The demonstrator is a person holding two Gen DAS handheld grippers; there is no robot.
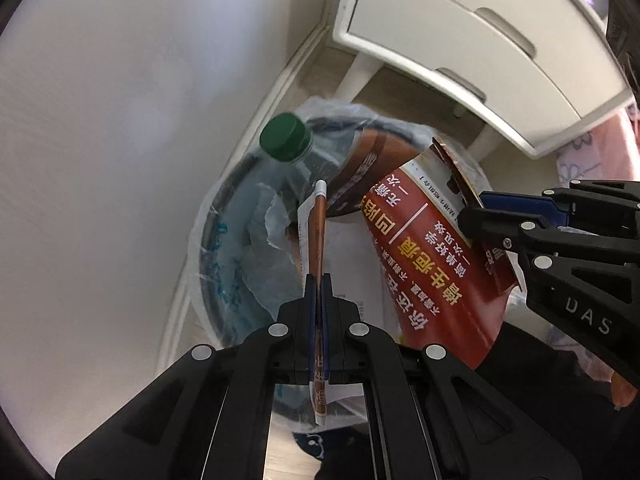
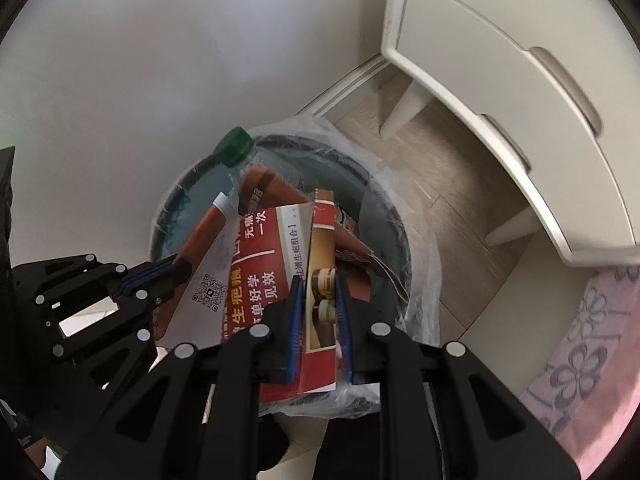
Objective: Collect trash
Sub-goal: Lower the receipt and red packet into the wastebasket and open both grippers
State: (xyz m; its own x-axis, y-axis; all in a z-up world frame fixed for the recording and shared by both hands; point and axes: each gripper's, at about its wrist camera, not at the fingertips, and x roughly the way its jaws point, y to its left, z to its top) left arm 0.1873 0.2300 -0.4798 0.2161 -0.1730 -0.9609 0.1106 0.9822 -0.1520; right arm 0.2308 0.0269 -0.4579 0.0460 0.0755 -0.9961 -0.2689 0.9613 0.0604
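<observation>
A round trash bin point(image 1: 208, 264) lined with a clear bag stands on the floor by the wall; it also shows in the right wrist view point(image 2: 384, 192). A clear bottle with a green cap point(image 1: 285, 136) sticks out of it point(image 2: 234, 147). My left gripper point(image 1: 319, 280) is shut on a flat brown-and-white carton point(image 1: 317, 232), held edge-on above the bin point(image 2: 208, 256). My right gripper point(image 2: 318, 280) is shut on a red box with Chinese print point(image 2: 316, 300), held over the bin point(image 1: 436, 264). The right gripper also shows in the left wrist view point(image 1: 472, 216).
A white bedside cabinet point(image 2: 500, 112) on legs stands right of the bin point(image 1: 460, 40). A white wall point(image 1: 120, 120) is close behind the bin. Pink floral bedding point(image 2: 592, 352) lies at the lower right. The floor is wood-look tile point(image 2: 432, 168).
</observation>
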